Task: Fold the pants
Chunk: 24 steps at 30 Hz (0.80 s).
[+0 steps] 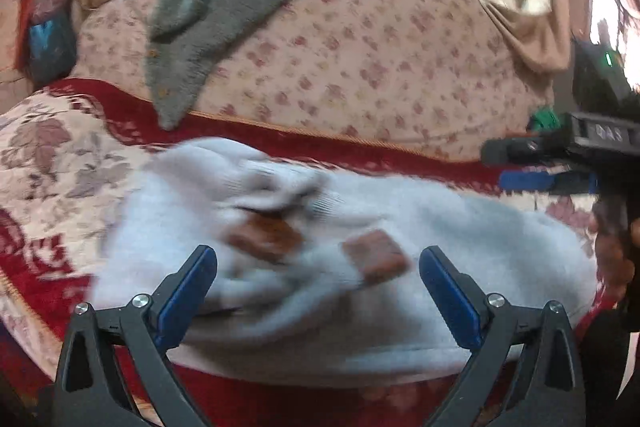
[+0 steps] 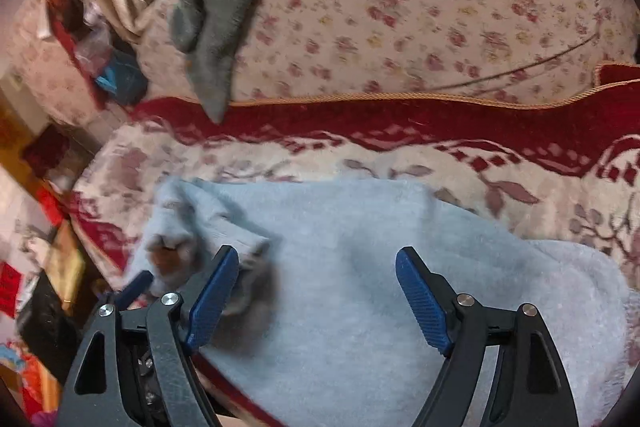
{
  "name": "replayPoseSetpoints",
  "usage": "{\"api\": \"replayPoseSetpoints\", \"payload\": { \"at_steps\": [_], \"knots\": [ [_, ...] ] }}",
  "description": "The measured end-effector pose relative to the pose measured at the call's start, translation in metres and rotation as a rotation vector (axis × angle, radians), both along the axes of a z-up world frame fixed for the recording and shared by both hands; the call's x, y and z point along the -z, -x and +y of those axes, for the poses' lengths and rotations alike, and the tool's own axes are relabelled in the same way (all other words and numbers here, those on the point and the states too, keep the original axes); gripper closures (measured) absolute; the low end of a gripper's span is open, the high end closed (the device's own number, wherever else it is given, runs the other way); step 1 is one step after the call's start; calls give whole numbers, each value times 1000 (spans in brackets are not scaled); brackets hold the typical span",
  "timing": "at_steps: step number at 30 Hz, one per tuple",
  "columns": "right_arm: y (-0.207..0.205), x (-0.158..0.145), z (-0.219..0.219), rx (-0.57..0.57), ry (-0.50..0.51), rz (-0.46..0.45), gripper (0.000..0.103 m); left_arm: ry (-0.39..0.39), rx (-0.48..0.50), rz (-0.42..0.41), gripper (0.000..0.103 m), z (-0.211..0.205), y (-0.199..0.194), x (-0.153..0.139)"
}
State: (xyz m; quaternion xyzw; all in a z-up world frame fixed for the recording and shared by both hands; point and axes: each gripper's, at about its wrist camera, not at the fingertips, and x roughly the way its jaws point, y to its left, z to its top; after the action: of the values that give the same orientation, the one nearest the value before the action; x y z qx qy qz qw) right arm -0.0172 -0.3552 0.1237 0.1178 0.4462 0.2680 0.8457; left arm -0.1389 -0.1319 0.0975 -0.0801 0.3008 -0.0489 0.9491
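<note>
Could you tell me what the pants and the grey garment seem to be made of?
Pants: soft fleece or plush, matte pale blue, with a fuzzy nap and ribbed cuffs. Grey garment: probably a wool-like knit, matte, with a coarse fuzzy texture; blur leaves both uncertain.

I have my left gripper (image 1: 318, 287) with fingers spread wide, gripping nothing. My right gripper (image 2: 318, 291) is likewise spread apart, both angled downward.
</note>
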Motion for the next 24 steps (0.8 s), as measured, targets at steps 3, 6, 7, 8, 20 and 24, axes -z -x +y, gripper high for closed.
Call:
{"api": "replayPoseSetpoints", "payload": {
  "at_steps": [3,6,7,8,20,24],
  "knots": [
    [-2,4,26,-109,-112,44,15,12,-48,-7,2,28,9,-7],
    [-7,11,66,-197,-133,78,15,-19,-83,2,2,45,10,-5],
    [-9,13,81,-222,-119,81,15,-35,-94,6,2,49,10,-3],
    [-11,13,94,-245,-103,80,15,-50,-103,10,2,52,10,0],
    [-41,41,180,-381,167,17,73,-65,-36,70,2,66,-11,33],
    [-44,30,145,-229,421,-131,73,-42,-30,81,2,71,-14,36]
  ]
}}
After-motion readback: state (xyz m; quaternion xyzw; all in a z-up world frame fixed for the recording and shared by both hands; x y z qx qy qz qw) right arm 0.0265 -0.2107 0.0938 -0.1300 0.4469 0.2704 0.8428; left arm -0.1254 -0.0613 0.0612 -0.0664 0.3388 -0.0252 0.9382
